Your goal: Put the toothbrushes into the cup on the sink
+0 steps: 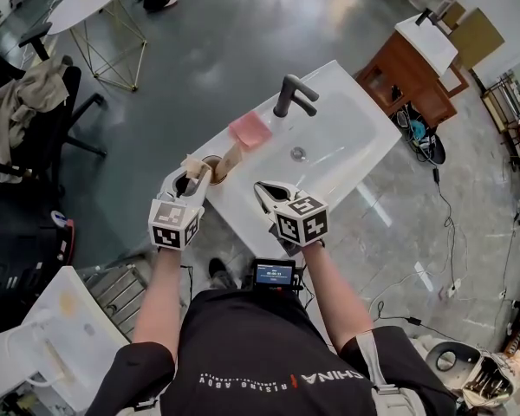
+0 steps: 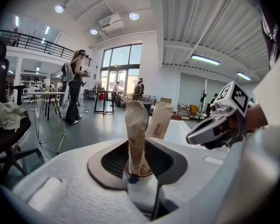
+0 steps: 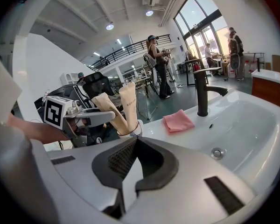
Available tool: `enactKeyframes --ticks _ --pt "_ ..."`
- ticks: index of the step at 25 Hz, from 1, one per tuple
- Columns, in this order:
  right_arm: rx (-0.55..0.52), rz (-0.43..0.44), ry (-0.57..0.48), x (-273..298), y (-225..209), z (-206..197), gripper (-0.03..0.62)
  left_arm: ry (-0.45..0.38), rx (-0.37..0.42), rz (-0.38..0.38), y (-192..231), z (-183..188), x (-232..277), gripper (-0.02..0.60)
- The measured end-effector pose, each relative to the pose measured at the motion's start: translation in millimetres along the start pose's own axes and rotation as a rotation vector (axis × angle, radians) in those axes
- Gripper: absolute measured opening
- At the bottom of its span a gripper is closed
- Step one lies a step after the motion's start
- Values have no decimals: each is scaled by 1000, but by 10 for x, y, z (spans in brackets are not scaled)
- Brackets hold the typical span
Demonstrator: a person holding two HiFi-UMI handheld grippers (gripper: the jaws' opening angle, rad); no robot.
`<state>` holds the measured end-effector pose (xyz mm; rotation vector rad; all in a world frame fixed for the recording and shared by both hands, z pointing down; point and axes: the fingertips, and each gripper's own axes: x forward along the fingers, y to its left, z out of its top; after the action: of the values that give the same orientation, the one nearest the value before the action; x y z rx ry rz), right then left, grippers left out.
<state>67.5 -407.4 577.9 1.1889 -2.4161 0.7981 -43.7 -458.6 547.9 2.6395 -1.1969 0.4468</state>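
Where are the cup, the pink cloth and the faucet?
cup [image 3: 136, 129], right gripper view, on its white side wall.
pink cloth [image 1: 250, 130], head view, on its middle.
faucet [image 1: 285, 98], head view, on its upright stem.

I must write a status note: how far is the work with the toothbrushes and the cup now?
Done: two wrapped toothbrushes stand in the cup on the sink. In hand: nothing is gripped. The left gripper is open around one toothbrush, and the right gripper is shut and empty. Left: probably only to pull the left gripper away, since no other toothbrush shows on the sink.
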Motion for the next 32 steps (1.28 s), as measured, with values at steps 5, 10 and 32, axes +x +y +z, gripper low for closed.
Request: enactKeyframes --ticks 5,10,32 --pt "-5 7 -9 -14 42 17 9 -11 -2 -5 -27 37 -43 148" --pt "-10 15 -19 -34 93 29 9 -27 -11 -1 -61 43 -140 197" --pt "-62 52 -12 -136 504 -110 9 59 -54 -19 -408 -516 -720 13"
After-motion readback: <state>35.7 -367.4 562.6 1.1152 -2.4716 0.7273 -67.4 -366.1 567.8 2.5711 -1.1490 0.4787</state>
